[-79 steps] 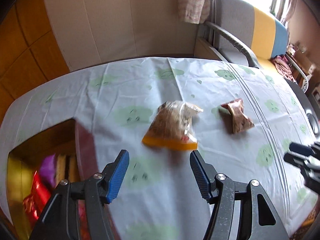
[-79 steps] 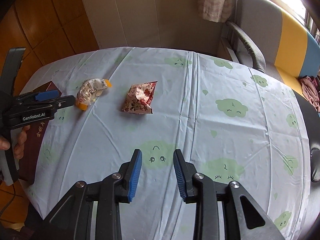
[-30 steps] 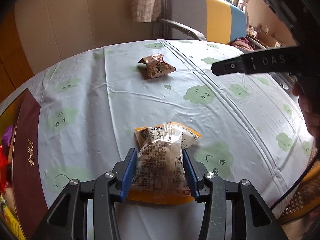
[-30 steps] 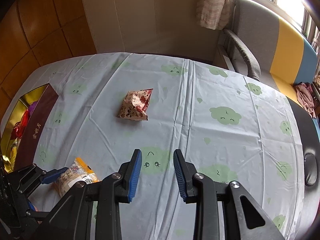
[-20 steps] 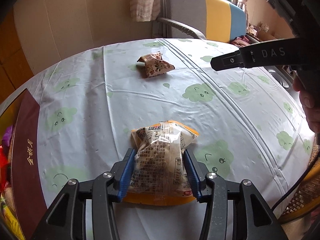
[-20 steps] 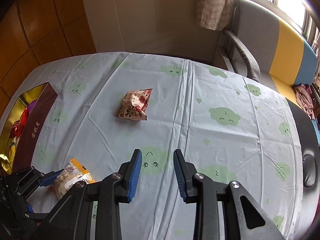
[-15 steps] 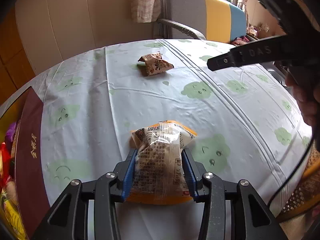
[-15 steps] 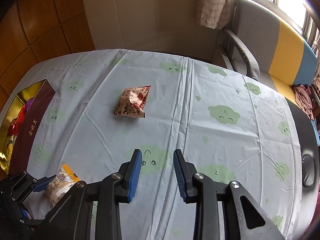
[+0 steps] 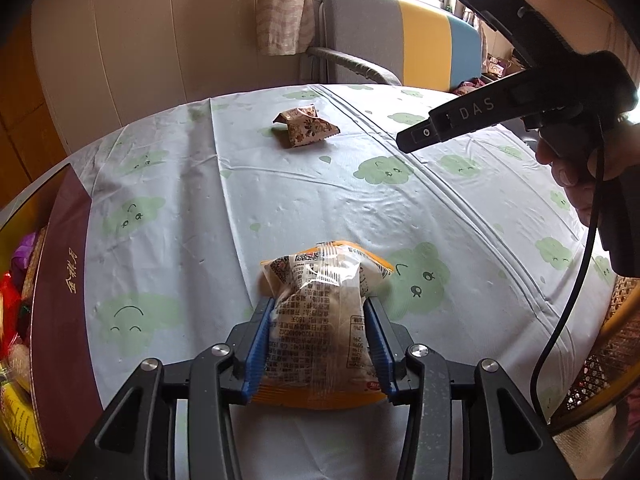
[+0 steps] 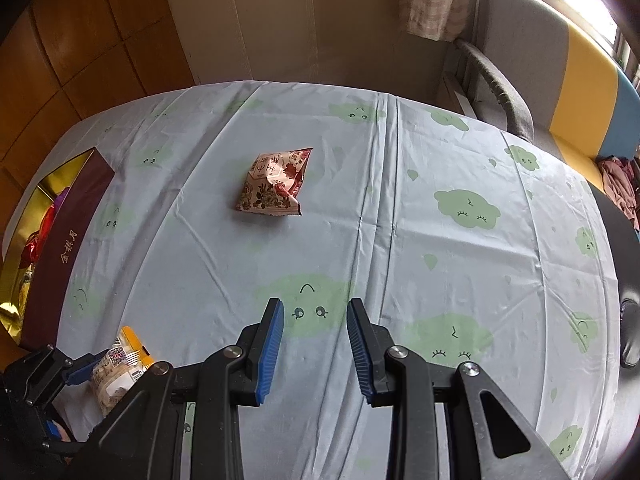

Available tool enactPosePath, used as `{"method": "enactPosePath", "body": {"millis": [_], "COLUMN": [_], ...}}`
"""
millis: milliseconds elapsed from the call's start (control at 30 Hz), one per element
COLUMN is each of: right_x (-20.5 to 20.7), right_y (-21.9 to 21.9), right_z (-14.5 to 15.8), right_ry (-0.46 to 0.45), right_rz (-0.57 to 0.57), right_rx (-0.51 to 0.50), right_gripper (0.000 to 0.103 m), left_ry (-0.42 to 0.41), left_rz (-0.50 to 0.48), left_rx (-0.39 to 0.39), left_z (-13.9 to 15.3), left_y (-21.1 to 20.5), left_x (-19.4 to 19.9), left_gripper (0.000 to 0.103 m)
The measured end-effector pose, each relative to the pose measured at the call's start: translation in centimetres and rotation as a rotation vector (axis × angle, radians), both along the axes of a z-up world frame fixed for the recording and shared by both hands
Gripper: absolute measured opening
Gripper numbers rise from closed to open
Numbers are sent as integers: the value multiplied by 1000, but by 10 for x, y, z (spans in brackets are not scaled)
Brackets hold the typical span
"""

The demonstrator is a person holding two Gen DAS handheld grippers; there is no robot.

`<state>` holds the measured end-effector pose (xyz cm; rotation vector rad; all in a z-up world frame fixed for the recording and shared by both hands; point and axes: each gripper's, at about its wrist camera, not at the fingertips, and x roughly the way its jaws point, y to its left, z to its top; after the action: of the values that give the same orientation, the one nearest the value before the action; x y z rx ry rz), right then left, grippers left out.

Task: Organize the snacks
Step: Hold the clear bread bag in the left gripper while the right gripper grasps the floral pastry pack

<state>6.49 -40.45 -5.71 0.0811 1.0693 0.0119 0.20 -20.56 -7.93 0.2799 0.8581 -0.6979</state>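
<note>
My left gripper (image 9: 318, 312) is shut on a clear and orange snack bag (image 9: 320, 320), held just above the tablecloth near the front edge; the bag also shows in the right wrist view (image 10: 118, 372). A red floral snack packet (image 9: 306, 126) lies farther back on the cloth, and the right wrist view shows it too (image 10: 274, 186). My right gripper (image 10: 315, 312) is open and empty, above the cloth in front of that packet. The maroon and gold snack box (image 9: 60, 312) stands open at the left edge with wrapped snacks inside, also in the right wrist view (image 10: 60, 252).
The round table (image 10: 460, 240) carries a pale cloth with green cloud faces. A grey, yellow and blue sofa (image 9: 404, 40) stands behind it. The right hand-held gripper body (image 9: 500, 108) and its cable (image 9: 576, 280) hang over the table's right side.
My left gripper closed on the orange snack bag and drew it toward the table's near edge by the box. The right gripper stayed open and nearly still.
</note>
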Motion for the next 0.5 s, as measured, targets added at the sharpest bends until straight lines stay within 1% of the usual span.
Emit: {"method": "enactPosePath", "body": {"millis": [167,233,267,333,433,500], "right_x": [5,11,15,27,51,71], "right_y": [-3,0,1,5,12,18], "right_z": [1,3,5,8,9,7], "right_ry": [-6,-12,-15,-24,-22,-9], "right_rz": [-15,-14,-13,-7,6,-2], "right_rx": [44,46,46,55,91,129], "right_gripper": [33,33,39,44,45,49], "left_ry": [2,5,7,10,11,15], "left_rz": [4,3,4,3,0,1], "left_rx": [-16,-27,-30,-40,-49,-55], "left_z": [1,1,0,1,1,0], "left_y": [3,5,5,6,7,7], "left_x": [-1,-1,-1,0,-1,0], "left_gripper": [46,46,46,46,46,46]}}
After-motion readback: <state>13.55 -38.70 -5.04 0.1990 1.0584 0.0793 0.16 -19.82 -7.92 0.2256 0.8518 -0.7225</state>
